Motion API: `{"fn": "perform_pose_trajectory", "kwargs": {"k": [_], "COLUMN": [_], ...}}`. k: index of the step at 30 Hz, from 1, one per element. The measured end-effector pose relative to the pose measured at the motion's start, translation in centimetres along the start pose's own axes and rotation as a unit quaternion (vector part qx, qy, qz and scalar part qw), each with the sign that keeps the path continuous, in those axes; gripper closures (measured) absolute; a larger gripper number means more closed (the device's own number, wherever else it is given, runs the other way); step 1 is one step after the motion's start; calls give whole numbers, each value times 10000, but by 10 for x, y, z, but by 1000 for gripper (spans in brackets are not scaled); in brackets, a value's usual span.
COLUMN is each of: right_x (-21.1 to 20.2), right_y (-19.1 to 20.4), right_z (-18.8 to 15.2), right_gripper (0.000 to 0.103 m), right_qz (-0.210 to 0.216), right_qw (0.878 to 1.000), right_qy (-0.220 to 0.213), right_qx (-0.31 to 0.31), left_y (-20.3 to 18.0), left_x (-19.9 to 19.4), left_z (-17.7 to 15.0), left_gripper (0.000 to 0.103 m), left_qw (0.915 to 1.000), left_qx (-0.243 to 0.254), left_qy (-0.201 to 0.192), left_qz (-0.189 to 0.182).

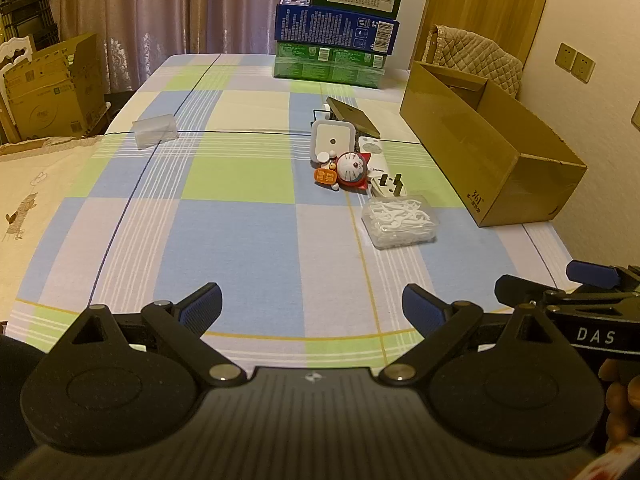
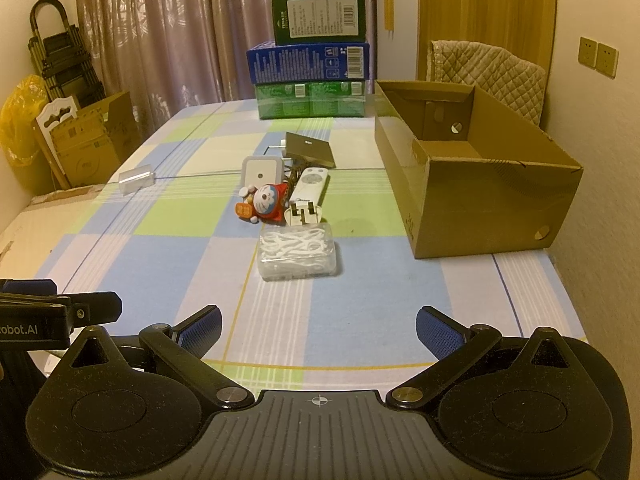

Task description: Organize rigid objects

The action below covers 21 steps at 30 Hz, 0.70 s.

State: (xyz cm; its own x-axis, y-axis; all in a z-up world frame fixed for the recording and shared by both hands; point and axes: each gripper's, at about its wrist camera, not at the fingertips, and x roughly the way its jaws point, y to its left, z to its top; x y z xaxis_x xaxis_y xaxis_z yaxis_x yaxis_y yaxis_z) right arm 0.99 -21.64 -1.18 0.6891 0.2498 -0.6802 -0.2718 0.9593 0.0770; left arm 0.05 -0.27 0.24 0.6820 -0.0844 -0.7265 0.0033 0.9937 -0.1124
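Note:
A cluster of small objects lies mid-table: a clear box of floss picks, a white plug adapter, a Doraemon toy, a white remote, a square white night light and a dark flat box. An open brown cardboard box stands to their right. My left gripper and right gripper are open and empty, near the table's front edge.
Stacked green and blue boxes stand at the table's far end. A small clear plastic box lies at the left. The right gripper shows beside the left one. Cardboard boxes sit off the table's left.

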Motion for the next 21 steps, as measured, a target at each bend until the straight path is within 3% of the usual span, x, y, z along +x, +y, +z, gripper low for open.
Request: {"fn": "perform_pose_trajectory", "kwargs": {"k": [21], "right_x": [2], "right_y": [0], "right_z": [-2], "right_gripper": [2], "right_qz": [9], "right_qw": [10000], "right_qy": [18], "right_qx": [-12], "left_y": [2], "left_x": [0], "left_z": [-1], "left_gripper": [8], "left_qw": [10000], "left_qx": [-23], "left_qy": [9], "left_qz": [-18]}}
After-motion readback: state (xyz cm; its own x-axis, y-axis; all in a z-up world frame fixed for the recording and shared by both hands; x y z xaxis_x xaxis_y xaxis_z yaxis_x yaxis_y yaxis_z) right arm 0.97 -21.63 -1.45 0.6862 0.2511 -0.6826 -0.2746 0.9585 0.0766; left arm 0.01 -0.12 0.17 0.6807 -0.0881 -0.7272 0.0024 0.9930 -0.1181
